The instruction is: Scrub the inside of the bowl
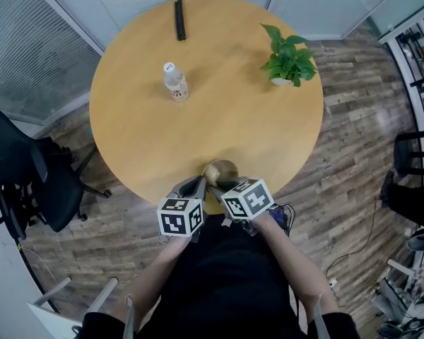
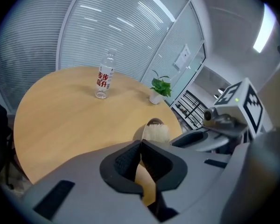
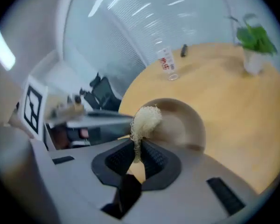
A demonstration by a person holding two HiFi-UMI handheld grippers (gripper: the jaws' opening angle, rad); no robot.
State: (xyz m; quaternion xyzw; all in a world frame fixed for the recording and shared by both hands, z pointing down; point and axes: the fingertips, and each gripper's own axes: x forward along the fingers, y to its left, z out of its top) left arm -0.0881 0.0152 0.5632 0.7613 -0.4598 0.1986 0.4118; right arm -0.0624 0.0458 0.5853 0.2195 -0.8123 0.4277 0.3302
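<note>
A tan wooden bowl [image 1: 224, 169] sits at the near edge of the round table [image 1: 219, 111]. My left gripper [image 1: 195, 186] is shut on the bowl's near rim [image 2: 144, 178], which shows as a thin tan wall between the black pads. My right gripper [image 1: 223, 187] is shut on a pale fibrous scrubber [image 3: 145, 120], and the tuft of the scrubber stands over the bowl's hollow [image 3: 184, 125]. In the left gripper view the scrubber [image 2: 155, 133] lies inside the bowl [image 2: 149, 123], and the right gripper's marker cube [image 2: 240, 101] is close on the right.
A clear water bottle [image 1: 175, 81] stands upright at the table's middle left. A small potted plant [image 1: 288, 61] is at the back right and a black bar-shaped object [image 1: 179, 18] at the far edge. A black office chair [image 1: 28, 175] stands left of the table.
</note>
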